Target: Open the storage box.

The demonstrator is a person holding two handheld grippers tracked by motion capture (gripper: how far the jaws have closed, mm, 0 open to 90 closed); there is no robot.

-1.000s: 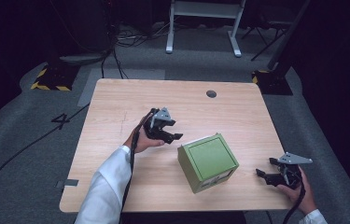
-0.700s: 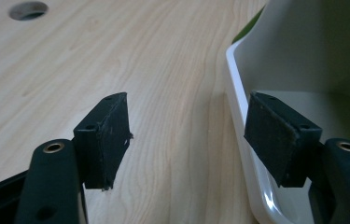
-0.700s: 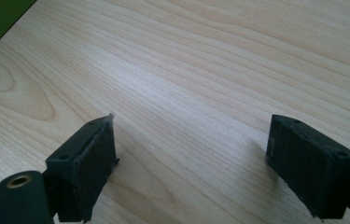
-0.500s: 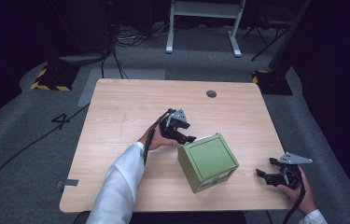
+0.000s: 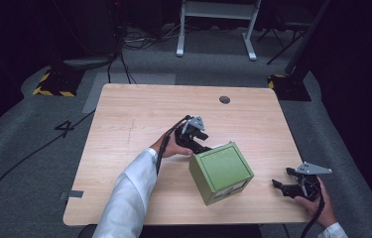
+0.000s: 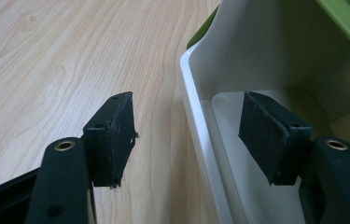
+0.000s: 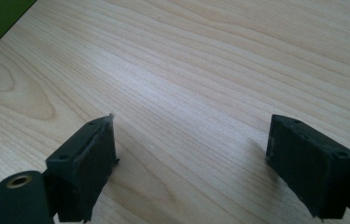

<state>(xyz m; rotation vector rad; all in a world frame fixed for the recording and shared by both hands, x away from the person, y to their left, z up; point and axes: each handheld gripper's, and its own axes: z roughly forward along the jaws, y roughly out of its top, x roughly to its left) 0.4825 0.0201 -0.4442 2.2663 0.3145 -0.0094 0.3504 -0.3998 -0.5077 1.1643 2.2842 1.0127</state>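
The green box (image 5: 221,171) is seen near the middle of the table (image 5: 124,119). Its white edge sits between the left gripper (image 6: 186,130)'s wide-apart jaws. The right gripper (image 5: 292,186) is held apart too, over bare wood.

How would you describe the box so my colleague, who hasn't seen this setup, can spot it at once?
On the wooden table, look right of centre near the front edge, between the left gripper and the right gripper. The box is a green cube with a pale inside, sitting tilted. It is the only coloured thing there; the left gripper's open jaws straddle its white wall.
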